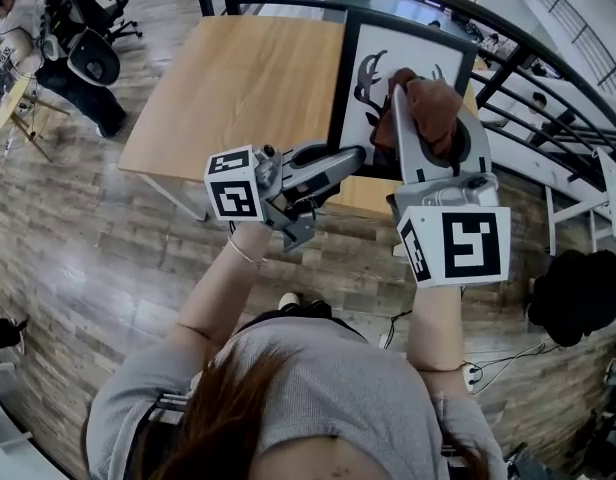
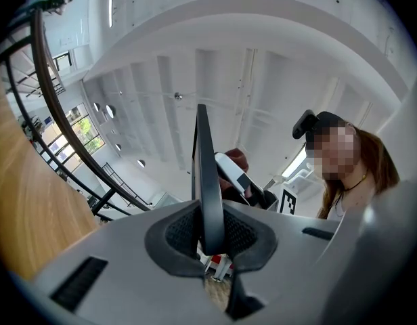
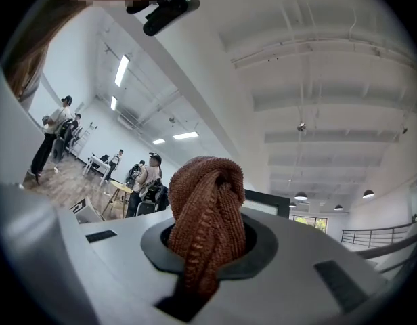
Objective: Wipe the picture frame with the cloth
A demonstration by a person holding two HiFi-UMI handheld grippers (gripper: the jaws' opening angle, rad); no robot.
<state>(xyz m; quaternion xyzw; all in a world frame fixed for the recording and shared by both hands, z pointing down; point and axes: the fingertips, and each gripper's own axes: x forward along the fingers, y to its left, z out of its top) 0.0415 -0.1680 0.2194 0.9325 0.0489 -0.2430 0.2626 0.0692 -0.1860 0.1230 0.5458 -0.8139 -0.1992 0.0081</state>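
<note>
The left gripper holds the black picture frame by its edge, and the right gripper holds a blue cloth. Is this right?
Not quite. The cloth in the right gripper is reddish-brown, not blue; the right gripper view shows it. The rest is correct.

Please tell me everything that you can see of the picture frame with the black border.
The thin black rectangular picture frame holds a white print of a dark antlered deer head. It stands nearly upright over the light wooden table, close to its near edge. The left gripper clamps its left border. The brown knitted cloth, held in the right gripper, seems to rest against the print.
</note>
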